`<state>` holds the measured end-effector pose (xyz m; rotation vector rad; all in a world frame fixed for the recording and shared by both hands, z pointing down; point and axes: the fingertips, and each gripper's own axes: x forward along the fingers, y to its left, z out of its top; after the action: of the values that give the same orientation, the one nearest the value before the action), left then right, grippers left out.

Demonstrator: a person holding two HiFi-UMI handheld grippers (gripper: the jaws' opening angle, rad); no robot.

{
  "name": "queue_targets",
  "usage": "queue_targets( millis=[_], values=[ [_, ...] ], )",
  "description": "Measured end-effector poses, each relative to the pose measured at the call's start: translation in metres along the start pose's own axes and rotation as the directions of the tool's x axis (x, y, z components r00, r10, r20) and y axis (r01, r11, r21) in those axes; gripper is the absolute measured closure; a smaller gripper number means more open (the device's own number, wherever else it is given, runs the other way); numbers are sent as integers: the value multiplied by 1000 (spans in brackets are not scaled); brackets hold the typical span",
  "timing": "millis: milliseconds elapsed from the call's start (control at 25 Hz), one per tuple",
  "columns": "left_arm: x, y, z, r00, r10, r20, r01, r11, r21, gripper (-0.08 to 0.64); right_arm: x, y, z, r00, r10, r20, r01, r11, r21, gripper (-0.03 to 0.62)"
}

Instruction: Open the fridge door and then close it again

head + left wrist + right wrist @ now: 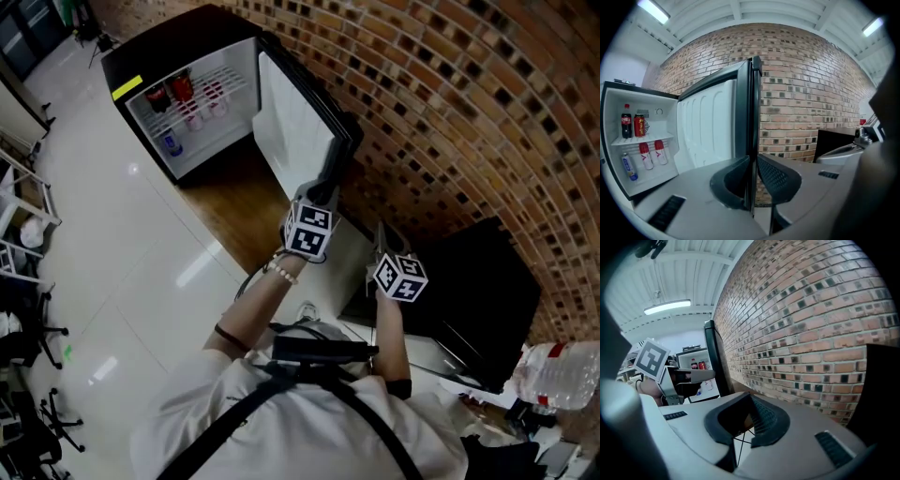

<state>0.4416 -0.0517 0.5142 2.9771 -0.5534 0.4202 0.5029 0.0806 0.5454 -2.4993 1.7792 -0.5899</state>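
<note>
Pinching free edge of fridge door (715, 124) with left tongs (753, 164): narrow, pads on both sides of that edge, seemingly pressed on it. Holding right tongs (749, 405) fully closed, on nothing, just beside left tongs on the brick wall (811, 324) side, apart from the door. Judging opening half as done: swung wide toward the wall, baring inside of fridge (178, 52) with drinks (650, 153) on white shelves. Judging closing half as not yet done: needs swinging back until flush with the cabinet. Placing fridge low down ahead by the wall, well apart from both tongs; reaching only the door's free edge, upright between left jaws, hinge side far off at the cabinet.
</note>
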Motion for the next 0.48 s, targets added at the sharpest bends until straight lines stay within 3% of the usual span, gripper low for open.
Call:
queue_targets(
  millis=[240,480],
  values=[
    [29,-15,8,1000,18,-2,-18,1000,0,511,-3,-27,1,1000,2,-8,-2,1000,11,592],
    [26,-16,5,1000,20,5,-20,1000,12,511,8,-19,-2,999,42,-18,-41,999,13,592]
  ],
)
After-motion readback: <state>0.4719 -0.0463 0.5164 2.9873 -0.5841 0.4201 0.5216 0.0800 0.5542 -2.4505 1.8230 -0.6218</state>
